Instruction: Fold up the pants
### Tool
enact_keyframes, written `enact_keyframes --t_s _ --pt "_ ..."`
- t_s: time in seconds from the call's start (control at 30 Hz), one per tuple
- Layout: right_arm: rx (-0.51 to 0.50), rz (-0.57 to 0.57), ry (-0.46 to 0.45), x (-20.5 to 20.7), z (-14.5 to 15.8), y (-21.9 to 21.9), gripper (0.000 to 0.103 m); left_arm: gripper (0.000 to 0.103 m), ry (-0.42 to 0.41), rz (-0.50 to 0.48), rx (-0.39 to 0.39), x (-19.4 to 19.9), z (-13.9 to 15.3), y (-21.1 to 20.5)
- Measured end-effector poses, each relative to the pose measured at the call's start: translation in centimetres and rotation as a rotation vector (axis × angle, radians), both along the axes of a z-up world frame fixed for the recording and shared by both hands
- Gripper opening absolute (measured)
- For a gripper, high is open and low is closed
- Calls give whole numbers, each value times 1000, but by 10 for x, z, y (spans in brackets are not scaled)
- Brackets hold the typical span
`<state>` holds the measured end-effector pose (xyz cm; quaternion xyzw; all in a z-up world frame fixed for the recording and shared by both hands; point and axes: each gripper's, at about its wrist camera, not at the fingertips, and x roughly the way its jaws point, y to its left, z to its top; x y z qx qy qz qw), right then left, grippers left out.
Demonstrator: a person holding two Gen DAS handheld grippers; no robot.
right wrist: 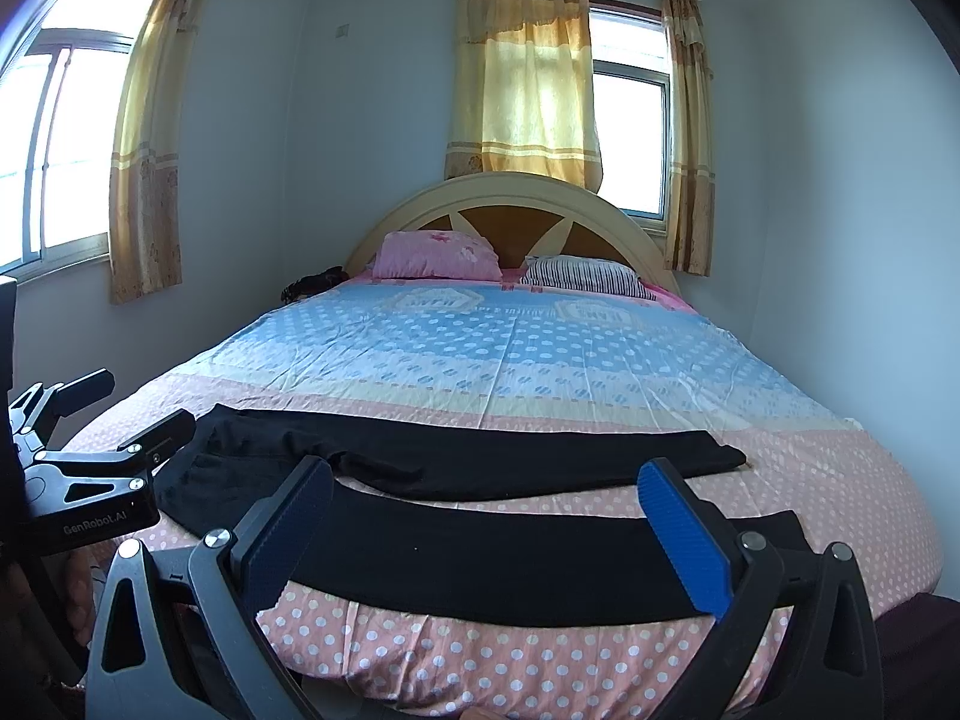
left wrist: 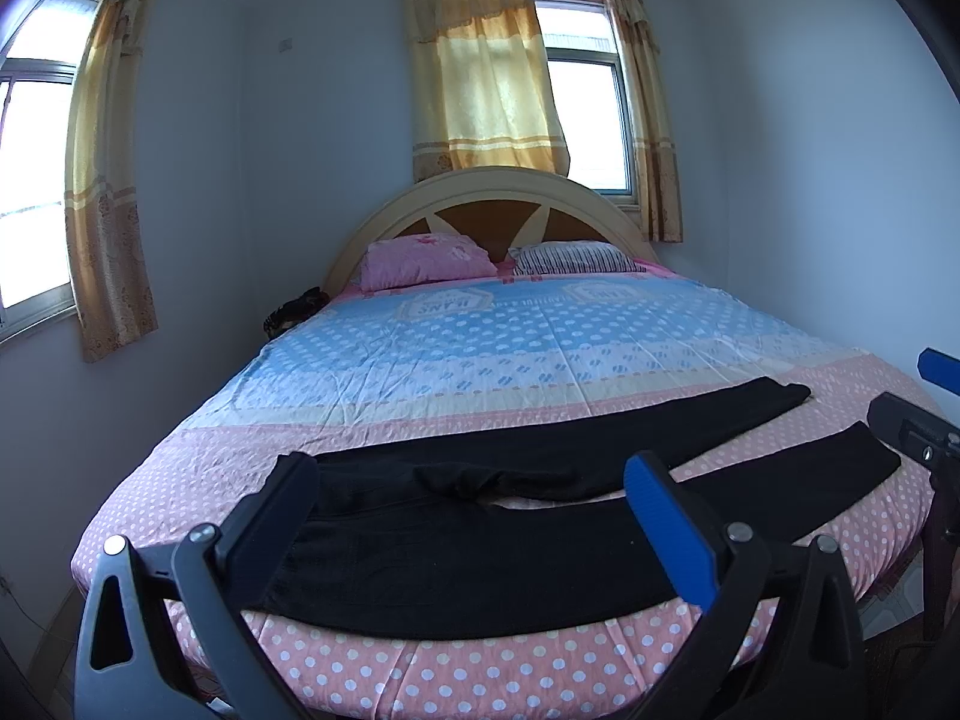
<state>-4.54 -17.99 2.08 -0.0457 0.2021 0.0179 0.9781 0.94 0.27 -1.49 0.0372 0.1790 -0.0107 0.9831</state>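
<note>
Black pants (left wrist: 480, 546) lie flat across the foot of the bed, waist at the left, two legs spread apart toward the right. They also show in the right wrist view (right wrist: 498, 558). My left gripper (left wrist: 474, 480) is open and empty, above the waist end near the bed's front edge. My right gripper (right wrist: 486, 483) is open and empty, above the near leg. The right gripper shows at the right edge of the left wrist view (left wrist: 912, 414). The left gripper shows at the left edge of the right wrist view (right wrist: 144, 405).
The bed (left wrist: 480, 360) has a pink and blue dotted sheet. A pink pillow (left wrist: 426, 261) and a striped pillow (left wrist: 573, 258) lie against the curved headboard (left wrist: 498, 189). Walls stand close on both sides. Curtained windows are behind and to the left.
</note>
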Motion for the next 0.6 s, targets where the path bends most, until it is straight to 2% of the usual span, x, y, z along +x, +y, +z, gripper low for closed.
enact_keyframes --t_s 0.2,0.37,0.53,0.6 --pt "2 0 6 3 -3 -1 102 103 4 1 2 0 -2 -2" --pt "47 50 34 11 -12 -9 102 103 12 5 11 6 -8 0" --pt "49 48 91 37 -35 -26 102 103 61 14 43 35 -22 19" --pt "34 35 120 50 -43 -37 102 103 66 60 84 54 -27 34"
